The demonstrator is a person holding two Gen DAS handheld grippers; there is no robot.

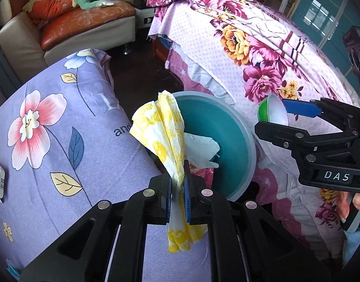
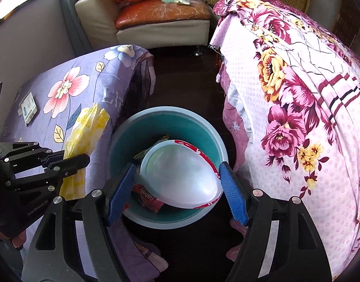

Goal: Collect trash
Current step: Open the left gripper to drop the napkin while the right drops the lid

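A teal bin (image 2: 165,119) stands on dark floor (image 2: 187,80) between two floral-covered beds (image 2: 297,122).

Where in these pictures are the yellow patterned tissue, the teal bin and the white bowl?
yellow patterned tissue (image 1: 164,129), left wrist view, on its crumpled upper part.
teal bin (image 2: 203,131), right wrist view, on its inner wall near the rim.
white bowl (image 2: 184,176), right wrist view, on its pale inside.

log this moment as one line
left gripper: shut on napkin | right gripper: shut on bowl | both over bin | nothing dropped yet
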